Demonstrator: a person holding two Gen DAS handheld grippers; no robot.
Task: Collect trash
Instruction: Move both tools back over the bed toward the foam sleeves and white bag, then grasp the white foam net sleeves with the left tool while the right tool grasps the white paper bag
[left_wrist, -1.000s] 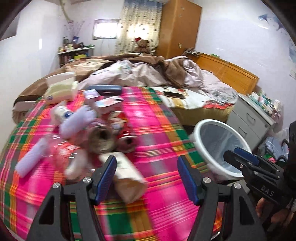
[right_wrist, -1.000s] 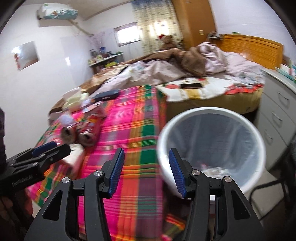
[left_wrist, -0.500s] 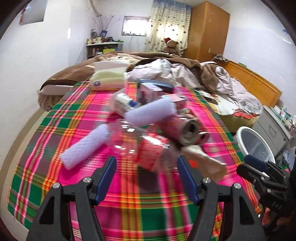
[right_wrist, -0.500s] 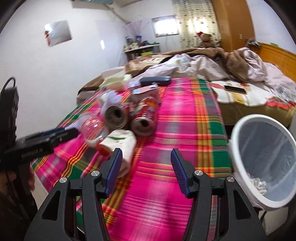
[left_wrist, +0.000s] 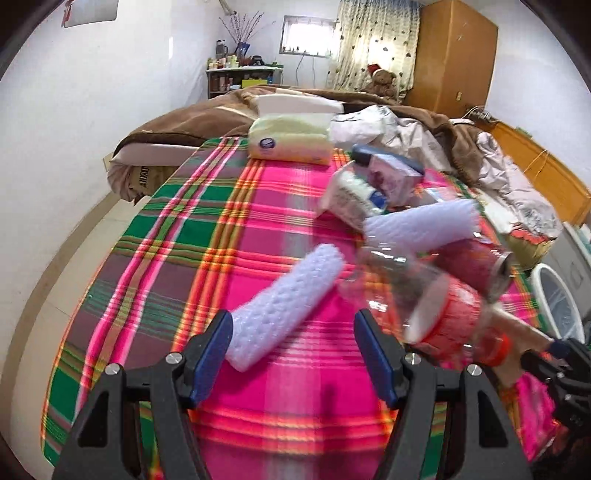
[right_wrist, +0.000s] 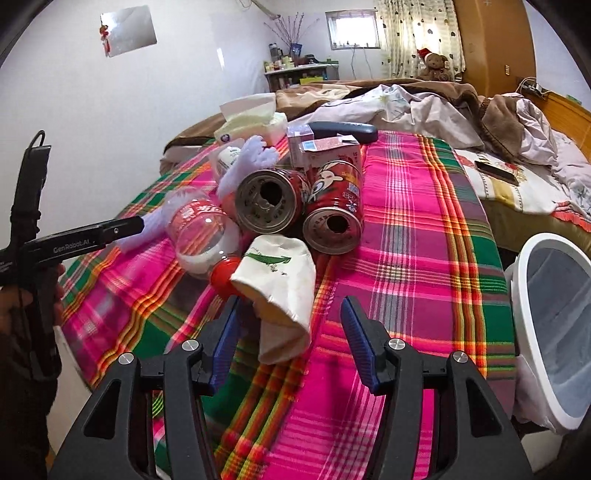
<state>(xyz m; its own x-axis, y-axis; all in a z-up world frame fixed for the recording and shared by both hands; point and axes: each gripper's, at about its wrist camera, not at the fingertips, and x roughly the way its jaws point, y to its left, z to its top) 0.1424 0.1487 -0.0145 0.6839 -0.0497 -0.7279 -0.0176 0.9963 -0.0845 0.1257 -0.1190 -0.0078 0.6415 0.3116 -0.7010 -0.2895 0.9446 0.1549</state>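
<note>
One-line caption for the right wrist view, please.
Open right gripper reaches toward a crushed paper cup before two red cans; white bin beside.

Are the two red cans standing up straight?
No, both red cans lie on their sides on the checked blanket, with their opened tops facing the right wrist camera.

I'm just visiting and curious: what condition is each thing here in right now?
Left tongs: open, empty.
Right tongs: open, paper cup between them, untouched.
Paper cup: crushed, on its side.
Two red cans: opened, lying down.
Plastic bottle: capped, lying down.
Bin: open.
</note>
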